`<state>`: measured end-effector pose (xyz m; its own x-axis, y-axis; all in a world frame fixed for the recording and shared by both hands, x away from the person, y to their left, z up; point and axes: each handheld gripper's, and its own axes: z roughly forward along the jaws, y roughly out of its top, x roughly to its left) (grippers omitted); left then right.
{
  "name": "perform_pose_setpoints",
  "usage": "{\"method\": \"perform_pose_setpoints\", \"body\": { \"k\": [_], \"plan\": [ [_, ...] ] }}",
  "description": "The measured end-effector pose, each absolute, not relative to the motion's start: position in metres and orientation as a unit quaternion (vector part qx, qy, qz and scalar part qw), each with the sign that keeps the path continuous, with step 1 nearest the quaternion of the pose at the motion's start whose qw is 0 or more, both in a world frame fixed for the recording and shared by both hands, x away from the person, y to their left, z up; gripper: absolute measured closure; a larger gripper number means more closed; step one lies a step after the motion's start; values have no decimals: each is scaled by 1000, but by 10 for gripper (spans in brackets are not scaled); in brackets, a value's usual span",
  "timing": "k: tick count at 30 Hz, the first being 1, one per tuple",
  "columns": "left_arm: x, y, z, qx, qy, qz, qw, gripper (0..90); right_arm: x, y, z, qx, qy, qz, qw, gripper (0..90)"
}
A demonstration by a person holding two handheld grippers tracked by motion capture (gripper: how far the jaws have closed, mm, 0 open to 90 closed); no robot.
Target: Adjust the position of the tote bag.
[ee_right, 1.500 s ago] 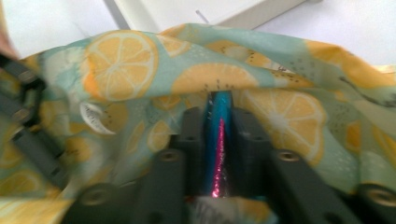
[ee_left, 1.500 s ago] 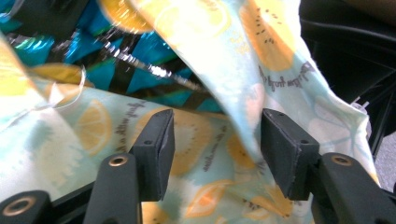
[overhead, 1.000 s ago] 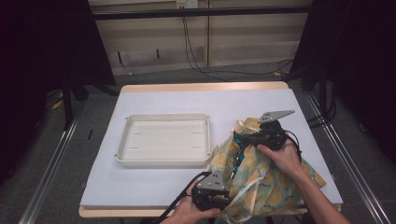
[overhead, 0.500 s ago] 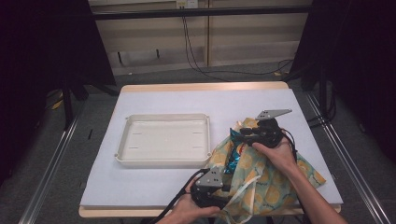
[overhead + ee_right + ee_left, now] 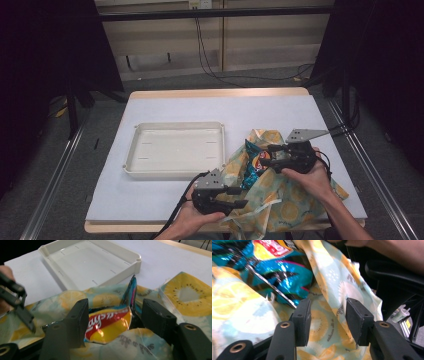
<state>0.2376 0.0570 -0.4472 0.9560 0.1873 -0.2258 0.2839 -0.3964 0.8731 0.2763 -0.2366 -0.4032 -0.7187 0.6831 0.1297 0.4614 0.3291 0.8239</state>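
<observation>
Chip bag in fruit-print bag

Chip bag (image 5: 110,323) lies inside the fruit-print bag (image 5: 280,200), right of the tray (image 5: 175,150). Right gripper (image 5: 115,315) and left gripper (image 5: 327,320) have just been opening, jaws now spread. The right gripper view shows the red logo.

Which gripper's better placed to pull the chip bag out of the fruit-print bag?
Right, probably. The right gripper has its open jaws either side of the chip bag top. The left gripper, jaws also just opened, faces the fruit-print bag fabric, suited to holding it.
</observation>
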Motion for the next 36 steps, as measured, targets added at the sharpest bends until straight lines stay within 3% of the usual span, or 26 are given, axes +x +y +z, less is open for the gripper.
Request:
{"method": "perform_pose_setpoints", "body": {
  "k": [8,10,26,30,36],
  "plan": [
    [258,45,-444,829,170,-24,532,615,262,-251,-411,368,806,447,123,336],
    [264,40,-447,831,179,-19,527,522,257,-252,-411,368,805,447,128,335],
    [283,23,-475,830,206,-49,515,364,259,-251,-419,367,805,447,128,322],
    [284,14,-476,832,199,-48,515,394,262,-251,-420,371,804,448,124,320],
    [286,14,-472,826,203,-47,524,626,261,-252,-419,373,802,449,131,311]
  ]
}}
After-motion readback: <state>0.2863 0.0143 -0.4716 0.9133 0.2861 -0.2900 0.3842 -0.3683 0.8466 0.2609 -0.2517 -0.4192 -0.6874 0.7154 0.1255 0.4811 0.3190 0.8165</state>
